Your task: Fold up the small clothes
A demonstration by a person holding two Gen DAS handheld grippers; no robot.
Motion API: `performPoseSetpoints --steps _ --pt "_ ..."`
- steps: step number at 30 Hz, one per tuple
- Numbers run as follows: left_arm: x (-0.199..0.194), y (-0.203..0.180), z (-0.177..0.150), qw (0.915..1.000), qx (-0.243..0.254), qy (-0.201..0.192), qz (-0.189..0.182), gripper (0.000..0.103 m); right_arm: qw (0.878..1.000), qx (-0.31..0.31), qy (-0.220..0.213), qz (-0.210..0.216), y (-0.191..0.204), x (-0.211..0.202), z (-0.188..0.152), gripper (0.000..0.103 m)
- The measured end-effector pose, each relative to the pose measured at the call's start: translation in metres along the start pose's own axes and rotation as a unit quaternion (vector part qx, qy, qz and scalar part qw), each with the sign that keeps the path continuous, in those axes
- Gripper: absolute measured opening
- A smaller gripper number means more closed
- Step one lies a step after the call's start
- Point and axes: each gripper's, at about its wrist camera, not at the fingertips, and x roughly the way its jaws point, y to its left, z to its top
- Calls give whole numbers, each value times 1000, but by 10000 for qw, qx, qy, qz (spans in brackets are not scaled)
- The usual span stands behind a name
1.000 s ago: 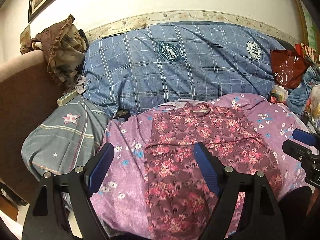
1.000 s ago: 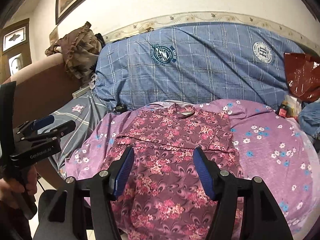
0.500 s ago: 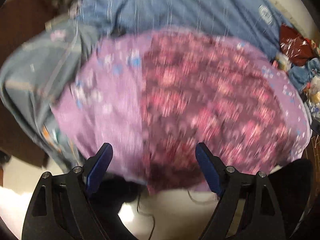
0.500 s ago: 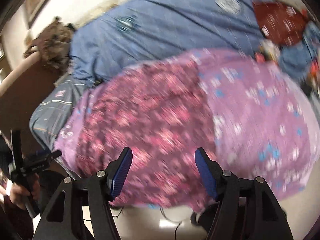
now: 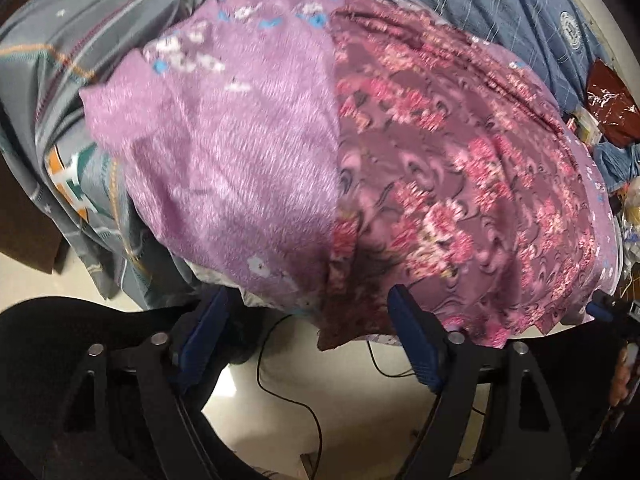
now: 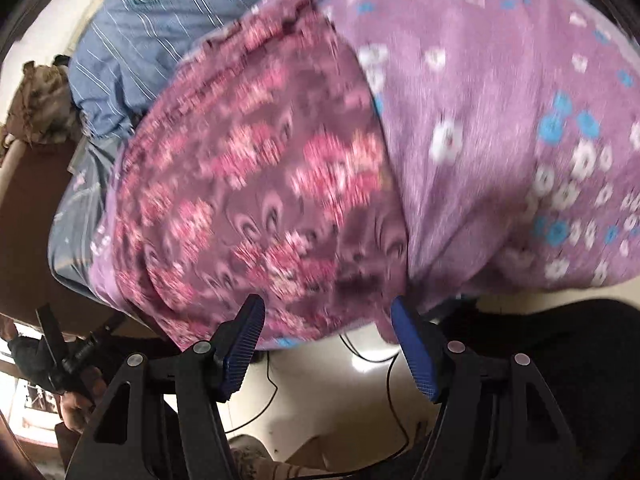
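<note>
A maroon floral garment (image 5: 440, 184) lies spread on a purple flowered blanket (image 5: 240, 152), its hem hanging over the near edge. It also shows in the right wrist view (image 6: 260, 200) on the same blanket (image 6: 500, 120). My left gripper (image 5: 308, 320) is open just below the garment's near left hem corner. My right gripper (image 6: 326, 320) is open just below the hem's right end. Neither holds cloth. Both views are blurred.
A blue checked quilt (image 5: 480, 0) lies behind the blanket, a grey patterned sheet (image 5: 60, 80) to the left. A red bag (image 5: 608, 100) and clutter sit at the far right. Black cables (image 5: 288, 380) run across the pale floor below the edge.
Both grippers have dropped and tilted down from looking across the bed to the near hem of the garment at the blanket's edge. Both stay open.
</note>
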Motion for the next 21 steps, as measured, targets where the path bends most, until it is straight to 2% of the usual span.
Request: performPoseSetpoints --steps 3,5,9,14,15,17,18,21 --pt "13 6 -5 9997 -125 169 -129 72 9998 29 148 -91 0 10 -3 69" --pt "21 8 -7 9993 -213 254 -177 72 9997 9 218 -128 0 14 -5 69" --pt "40 3 -11 9967 -270 557 -523 72 9990 89 346 -280 -5 24 -6 68" --pt "58 -8 -10 9936 -239 726 -827 70 9984 299 373 -317 -16 24 -8 67" --pt "60 -9 -11 9927 -226 755 -916 65 9983 340 361 -310 -20 22 -7 67" --pt "64 -11 -12 9896 -212 843 -1148 20 9979 408 356 -346 -24 21 -6 67" --pt "65 -12 -12 9882 -196 893 -1226 15 9976 427 376 -386 -25 23 -5 67" --pt "65 -14 -14 9879 -96 845 -1298 7 9969 324 435 -573 -21 29 -4 67"
